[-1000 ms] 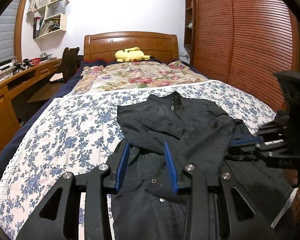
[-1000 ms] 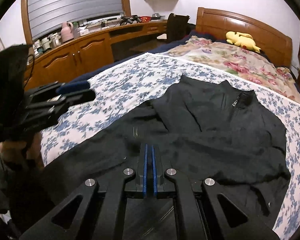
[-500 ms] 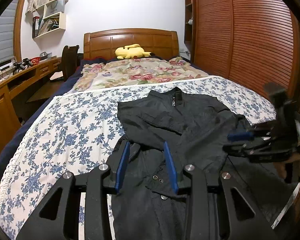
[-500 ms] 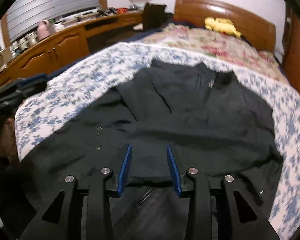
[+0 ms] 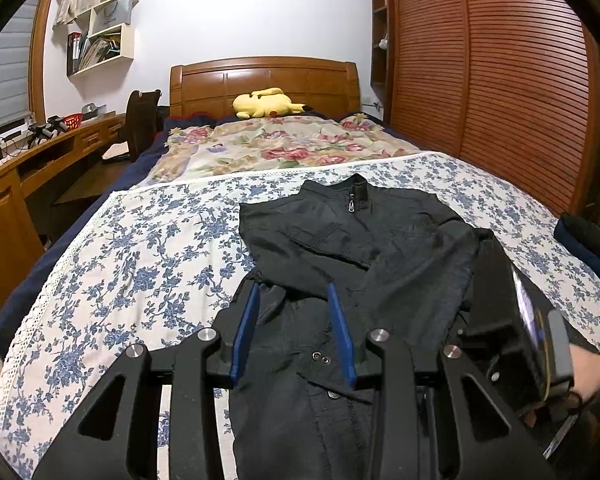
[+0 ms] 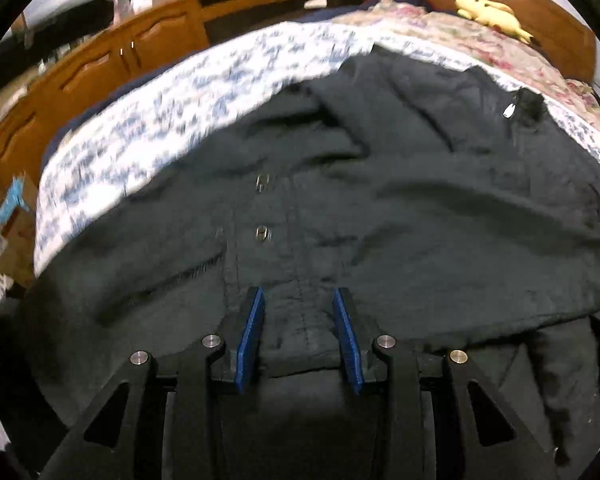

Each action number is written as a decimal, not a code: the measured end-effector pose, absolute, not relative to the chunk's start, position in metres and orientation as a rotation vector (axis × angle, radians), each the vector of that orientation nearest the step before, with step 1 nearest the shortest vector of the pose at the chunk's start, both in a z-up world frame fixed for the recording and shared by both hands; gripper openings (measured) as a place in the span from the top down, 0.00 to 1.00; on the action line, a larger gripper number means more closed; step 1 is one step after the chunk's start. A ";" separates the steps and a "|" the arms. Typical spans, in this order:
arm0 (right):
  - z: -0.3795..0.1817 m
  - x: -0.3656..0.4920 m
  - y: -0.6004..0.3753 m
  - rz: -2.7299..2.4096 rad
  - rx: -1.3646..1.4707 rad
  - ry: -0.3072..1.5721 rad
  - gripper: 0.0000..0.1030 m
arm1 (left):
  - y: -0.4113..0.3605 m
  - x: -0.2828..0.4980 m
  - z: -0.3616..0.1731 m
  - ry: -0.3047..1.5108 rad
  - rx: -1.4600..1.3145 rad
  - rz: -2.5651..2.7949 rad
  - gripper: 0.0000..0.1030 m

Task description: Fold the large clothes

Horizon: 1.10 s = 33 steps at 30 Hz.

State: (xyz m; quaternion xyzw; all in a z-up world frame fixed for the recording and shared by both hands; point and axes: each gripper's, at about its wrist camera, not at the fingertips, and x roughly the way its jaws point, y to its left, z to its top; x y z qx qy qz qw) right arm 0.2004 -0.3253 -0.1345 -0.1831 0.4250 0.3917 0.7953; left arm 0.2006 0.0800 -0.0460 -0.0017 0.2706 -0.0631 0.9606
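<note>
Having let go and opened wide a moment ago, the right claw [image 6: 298,334] now sits low over the black jacket [image 5: 364,256] on the bed [image 5: 112,264], beside the wide-open left claw [image 5: 294,330], ready for another fold.

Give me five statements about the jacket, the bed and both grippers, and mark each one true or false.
1. The black jacket lies on the blue-flowered sheet. True.
2. The left gripper is shut on the jacket. False: its jaws stand apart, over the cloth.
3. The right gripper is open, with jacket cloth between its jaws. True.
4. The jacket's collar points toward the wardrobe doors. False: it points toward the headboard.
5. A yellow plush toy lies at the foot of the bed. False: it lies by the headboard.
</note>
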 end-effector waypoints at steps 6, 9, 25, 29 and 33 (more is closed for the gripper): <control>-0.127 0.197 -0.336 0.840 -0.357 0.893 0.64 | 0.080 0.200 -0.047 0.554 -0.003 -0.132 0.65; -0.109 0.188 -0.356 0.854 -0.300 0.851 0.64 | 0.080 0.198 -0.048 0.557 0.004 -0.136 0.65; -0.132 0.165 -0.519 0.427 -0.371 0.818 0.63 | 0.062 0.200 -0.061 0.597 0.030 -0.149 0.65; -0.144 0.164 -0.540 0.407 -0.351 0.859 0.62 | 0.058 0.202 -0.065 0.607 0.030 -0.150 0.65; -0.147 0.166 -0.550 0.406 -0.311 0.877 0.47 | 0.054 0.203 -0.067 0.613 0.039 -0.154 0.65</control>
